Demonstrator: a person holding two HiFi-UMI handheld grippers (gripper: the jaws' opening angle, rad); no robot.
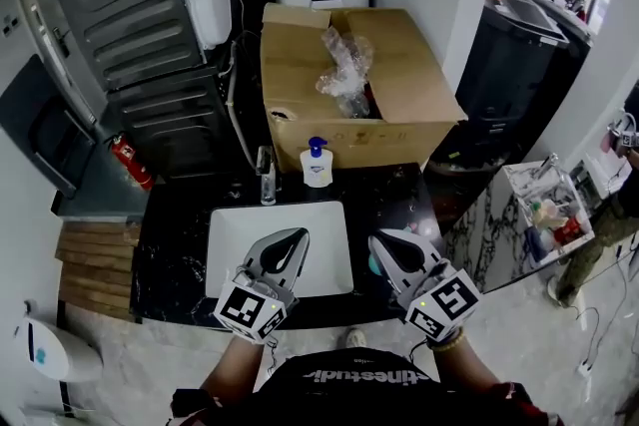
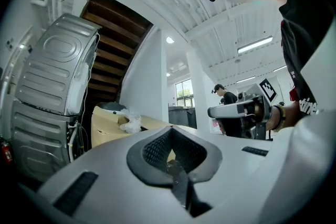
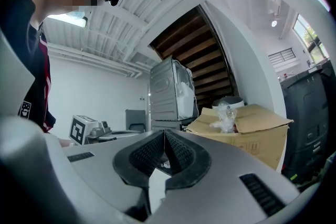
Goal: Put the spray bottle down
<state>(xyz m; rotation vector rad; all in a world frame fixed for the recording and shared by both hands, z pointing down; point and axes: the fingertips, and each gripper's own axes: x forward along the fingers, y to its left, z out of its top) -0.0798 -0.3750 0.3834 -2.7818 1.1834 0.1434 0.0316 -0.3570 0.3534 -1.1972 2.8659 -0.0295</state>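
A white bottle with a blue head (image 1: 317, 163) stands upright on the black counter (image 1: 180, 244), behind the white sink (image 1: 228, 259) and in front of the cardboard box (image 1: 349, 75). Both grippers are held close to my body at the counter's near edge, well short of the bottle. My left gripper (image 1: 295, 236) (image 2: 170, 131) is shut with nothing between its pads. My right gripper (image 1: 382, 239) (image 3: 164, 134) is also shut and empty. A small teal thing (image 1: 373, 264) peeks out beside the right gripper; what it is cannot be told.
A faucet (image 1: 267, 177) stands left of the bottle. The open box holds crumpled plastic (image 1: 347, 70). A grey metal appliance (image 1: 120, 5) and a red fire extinguisher (image 1: 132, 162) are at the left. A basket of small items (image 1: 549, 210) is at the right. A person (image 2: 226, 107) stands far off.
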